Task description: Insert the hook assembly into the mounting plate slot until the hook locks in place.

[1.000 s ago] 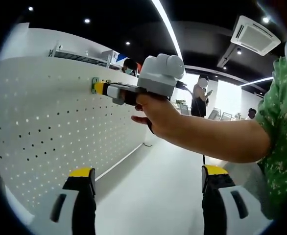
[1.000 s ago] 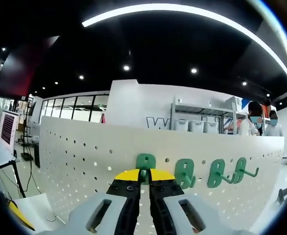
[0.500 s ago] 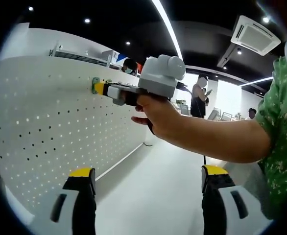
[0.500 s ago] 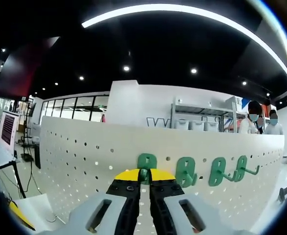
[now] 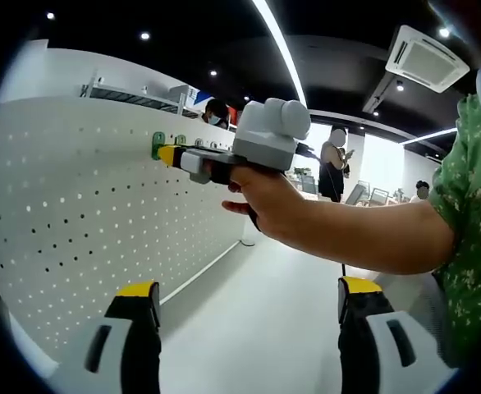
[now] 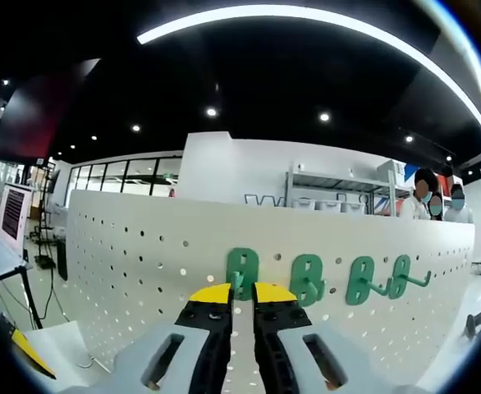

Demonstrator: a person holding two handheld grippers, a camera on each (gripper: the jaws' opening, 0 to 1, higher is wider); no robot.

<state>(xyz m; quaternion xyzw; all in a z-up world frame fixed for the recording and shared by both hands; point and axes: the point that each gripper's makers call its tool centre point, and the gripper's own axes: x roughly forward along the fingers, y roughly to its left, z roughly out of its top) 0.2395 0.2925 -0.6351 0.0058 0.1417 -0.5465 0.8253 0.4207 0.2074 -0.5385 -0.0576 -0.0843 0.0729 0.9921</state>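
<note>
A white pegboard (image 6: 125, 254) serves as the mounting plate. A green hook (image 6: 242, 267) sits against it, its prong between the yellow tips of my right gripper (image 6: 242, 294), whose jaws stand almost together with a narrow gap. In the left gripper view the right gripper (image 5: 168, 154), held by a hand (image 5: 265, 197), touches that green hook (image 5: 158, 144) high on the pegboard (image 5: 76, 205). My left gripper (image 5: 249, 295) hangs low and away from the board, jaws wide open with nothing between them.
Three more green hooks (image 6: 308, 277) (image 6: 359, 279) (image 6: 400, 275) hang on the board to the right of the held one. People stand behind the board (image 6: 429, 201) and across the room (image 5: 336, 160). A screen (image 6: 12, 217) stands at the left.
The right gripper view has dropped slightly, so more of the green hook's plate shows above the tips, and the gap between the jaws looks a touch wider. The left gripper has not moved.
</note>
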